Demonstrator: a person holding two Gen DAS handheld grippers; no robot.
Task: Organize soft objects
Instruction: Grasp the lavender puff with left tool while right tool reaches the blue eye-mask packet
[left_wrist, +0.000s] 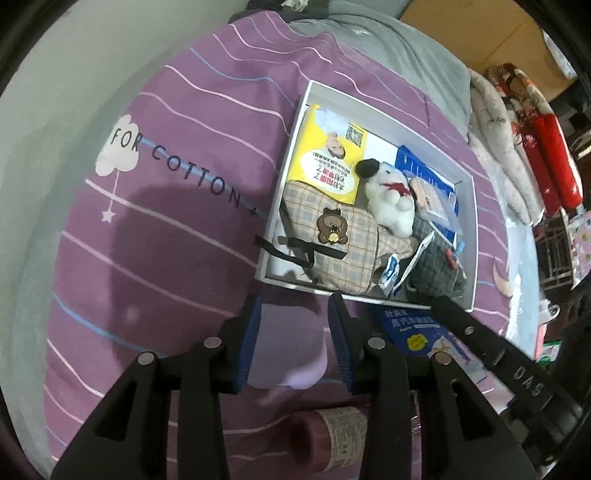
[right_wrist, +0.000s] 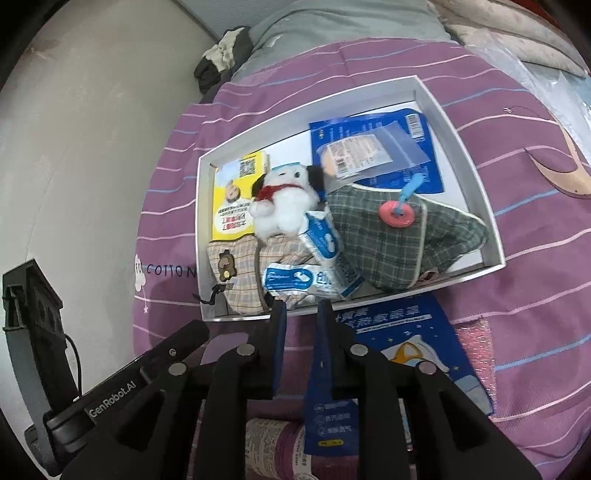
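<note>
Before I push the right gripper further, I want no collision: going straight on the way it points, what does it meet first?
Likely the blue-and-white tissue pack lying over the near wall of the white box; the right gripper has its tips just short of it. Depth is unclear, so the wall itself may come first.

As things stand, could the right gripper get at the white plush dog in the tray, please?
Probably yes. The white plush dog lies on top of the other things in the tray, uncovered, and the right gripper hangs just outside the near rim with open, empty jaws pointing that way.
</note>
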